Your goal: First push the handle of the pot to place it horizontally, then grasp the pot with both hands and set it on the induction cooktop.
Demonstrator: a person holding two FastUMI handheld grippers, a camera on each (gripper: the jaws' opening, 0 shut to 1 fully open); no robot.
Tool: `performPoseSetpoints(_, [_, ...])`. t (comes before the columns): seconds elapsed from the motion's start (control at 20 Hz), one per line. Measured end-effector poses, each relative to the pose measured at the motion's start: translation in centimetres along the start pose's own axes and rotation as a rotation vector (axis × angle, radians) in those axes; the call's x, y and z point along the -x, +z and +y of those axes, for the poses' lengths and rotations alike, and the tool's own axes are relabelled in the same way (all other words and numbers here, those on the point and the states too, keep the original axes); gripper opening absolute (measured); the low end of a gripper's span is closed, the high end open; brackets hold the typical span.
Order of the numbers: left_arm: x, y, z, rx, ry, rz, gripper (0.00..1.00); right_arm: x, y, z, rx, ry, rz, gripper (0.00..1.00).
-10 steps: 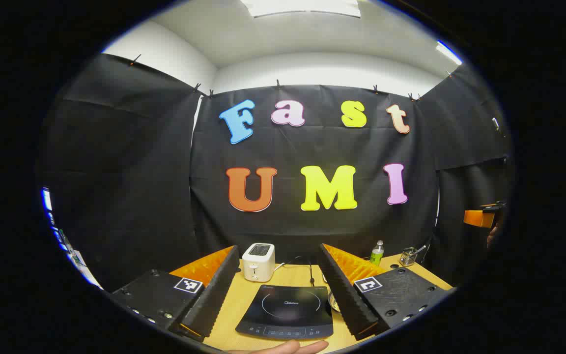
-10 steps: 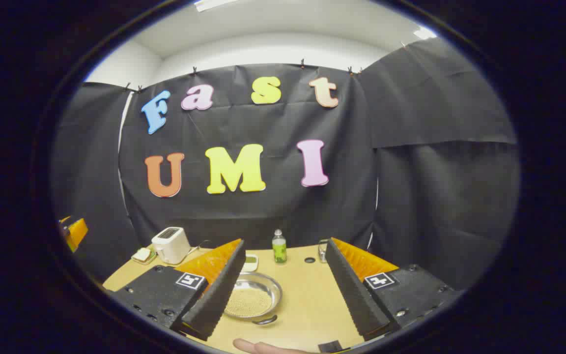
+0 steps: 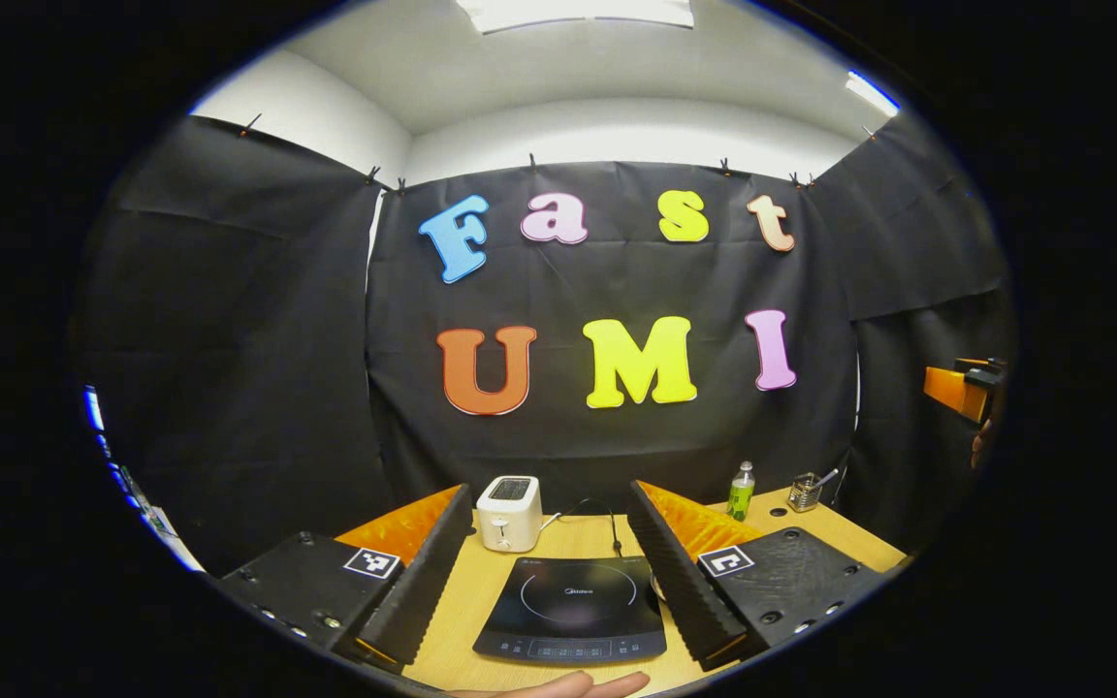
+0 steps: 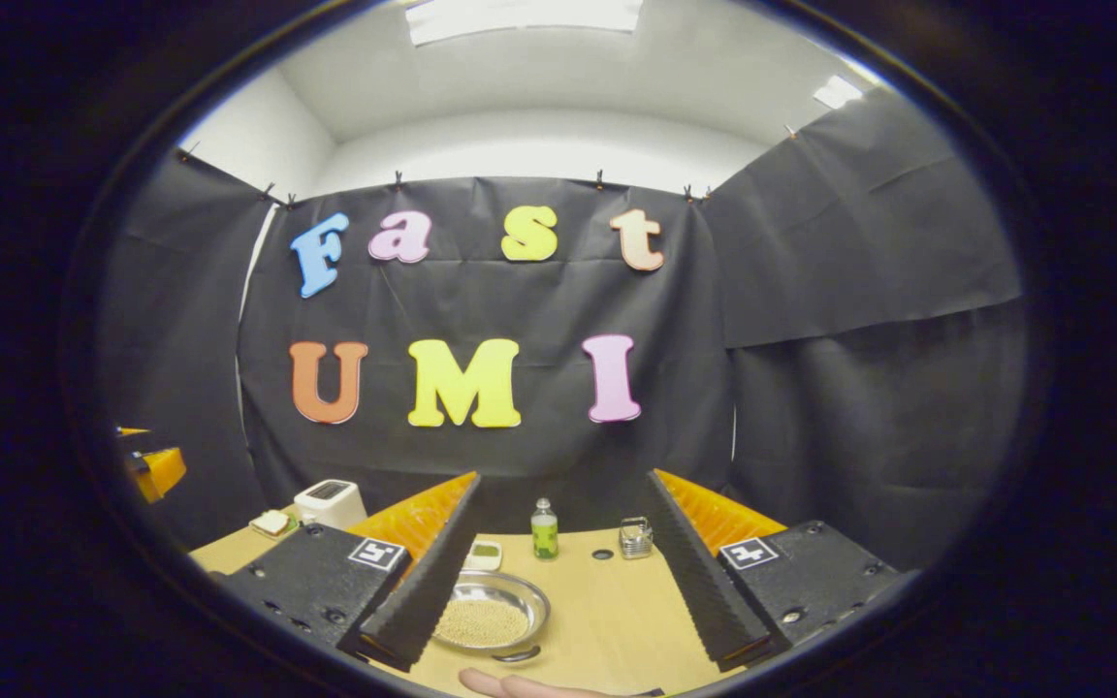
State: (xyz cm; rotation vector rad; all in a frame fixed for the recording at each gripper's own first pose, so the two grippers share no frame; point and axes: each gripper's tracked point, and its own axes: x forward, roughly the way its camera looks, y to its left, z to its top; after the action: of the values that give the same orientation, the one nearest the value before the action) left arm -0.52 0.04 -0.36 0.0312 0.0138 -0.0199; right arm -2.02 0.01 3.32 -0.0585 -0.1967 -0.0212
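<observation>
The pot (image 4: pixel 491 613) is a shallow silver pan holding pale grains; it sits on the wooden table (image 4: pixel 607 620), low between my right gripper's fingers, its short handle (image 4: pixel 518 655) pointing toward me. My right gripper (image 4: pixel 563 480) is open and well above the pot. The black induction cooktop (image 3: pixel 573 611) lies flat on the table below my left gripper (image 3: pixel 550 494), which is open with nothing in it. A sliver of the pot's rim (image 3: pixel 656 586) peeks out beside the cooktop's right edge. Each gripper appears at the edge of the other's view: the right gripper (image 3: pixel 956 390) and the left gripper (image 4: pixel 157 469).
A white toaster (image 3: pixel 510 512) stands behind the cooktop, its cord trailing right. A green bottle (image 4: pixel 545 530), a small wire holder (image 4: pixel 634 538) and a small dish (image 4: pixel 484 554) sit at the table's back. A hand (image 4: pixel 510 686) shows at the bottom edge.
The right gripper has tilted upward, so the pot and wall sit lower in its view. The left gripper shifted only slightly. Both stay open.
</observation>
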Motion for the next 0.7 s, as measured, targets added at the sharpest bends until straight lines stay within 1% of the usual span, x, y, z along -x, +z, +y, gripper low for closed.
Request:
performPoseSetpoints(0.15, [0.1,-0.2,-0.2,0.013,-0.005,0.01,0.96,-0.2,-0.3,-0.3,0.031,-0.001,0.01,1.0])
performPoseSetpoints(0.25, [-0.1,-0.4,-0.2,0.01,-0.006,0.013,0.96,-0.5,-0.4,-1.1,0.058,-0.032,0.011,1.0])
performPoseSetpoints(0.3, [-0.1,-0.4,-0.2,0.005,-0.005,0.011,0.96,-0.4,-0.7,-0.9,0.06,-0.03,0.014,1.0])
performPoseSetpoints(0.55, [0.0,-1.1,-1.5,-0.017,-0.033,0.005,0.96,-1.0,-3.1,0.5,0.068,0.018,0.067,1.0])
performPoseSetpoints(0.6, [0.1,-1.4,-1.7,-0.018,-0.037,0.005,0.96,-1.3,-4.1,0.9,0.064,0.034,0.095,1.0])
performPoseSetpoints(0.7, [0.3,-1.7,-2.1,-0.01,-0.041,0.009,0.96,-1.7,-6.9,2.6,0.039,0.094,0.186,1.0])
